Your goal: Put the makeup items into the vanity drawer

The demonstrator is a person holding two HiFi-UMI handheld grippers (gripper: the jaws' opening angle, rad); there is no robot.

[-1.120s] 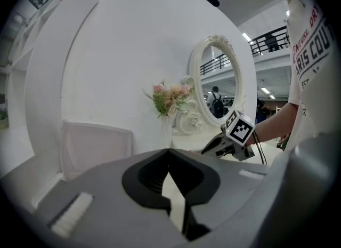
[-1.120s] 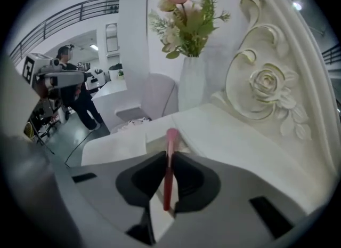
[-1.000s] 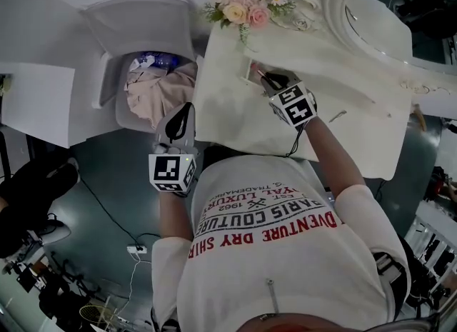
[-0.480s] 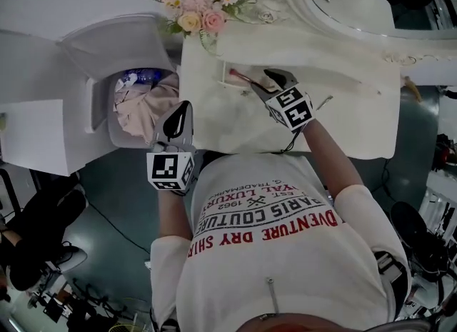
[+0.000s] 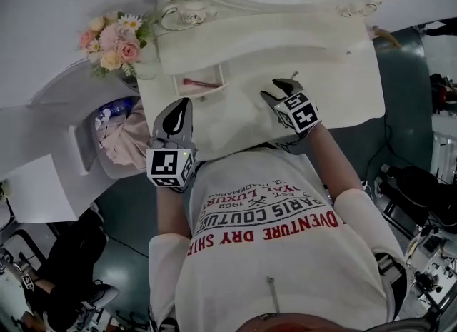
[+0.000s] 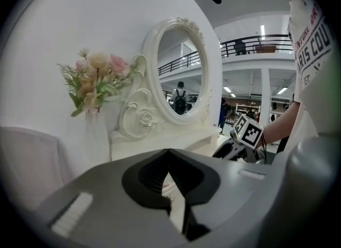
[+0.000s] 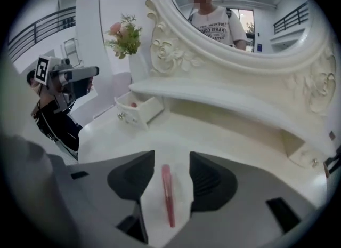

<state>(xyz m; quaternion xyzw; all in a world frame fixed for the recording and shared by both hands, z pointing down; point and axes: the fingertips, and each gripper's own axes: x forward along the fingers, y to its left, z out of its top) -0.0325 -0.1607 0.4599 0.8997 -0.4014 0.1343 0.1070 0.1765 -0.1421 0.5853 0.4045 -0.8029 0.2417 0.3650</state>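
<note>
On the white vanity top (image 5: 325, 66) a small drawer (image 5: 202, 96) stands pulled out at the left, with a slim pink item (image 5: 193, 82) lying in it. My right gripper (image 5: 280, 89) hovers to the right of the drawer, open. In the right gripper view a thin pink stick (image 7: 167, 193) lies on the tabletop between the wide-apart pads of the right gripper (image 7: 171, 156), untouched. The drawer (image 7: 143, 111) is ahead at the left, showing a bit of red (image 7: 133, 104) inside. My left gripper (image 5: 181, 106) hangs at the table's front edge below the drawer, its jaws (image 6: 169, 152) shut and empty.
An oval mirror (image 7: 245, 12) in a carved white frame rises behind a shelf (image 7: 213, 89). A vase of pink flowers (image 5: 111, 38) stands at the vanity's left end. A white chair with pinkish cloth (image 5: 121, 138) sits left of the table. A closed small drawer (image 7: 305, 155) is at the right.
My right gripper has drawn back from the open drawer toward the table's front right and its jaws have spread. The left gripper stayed put. The head camera's view has swung.
</note>
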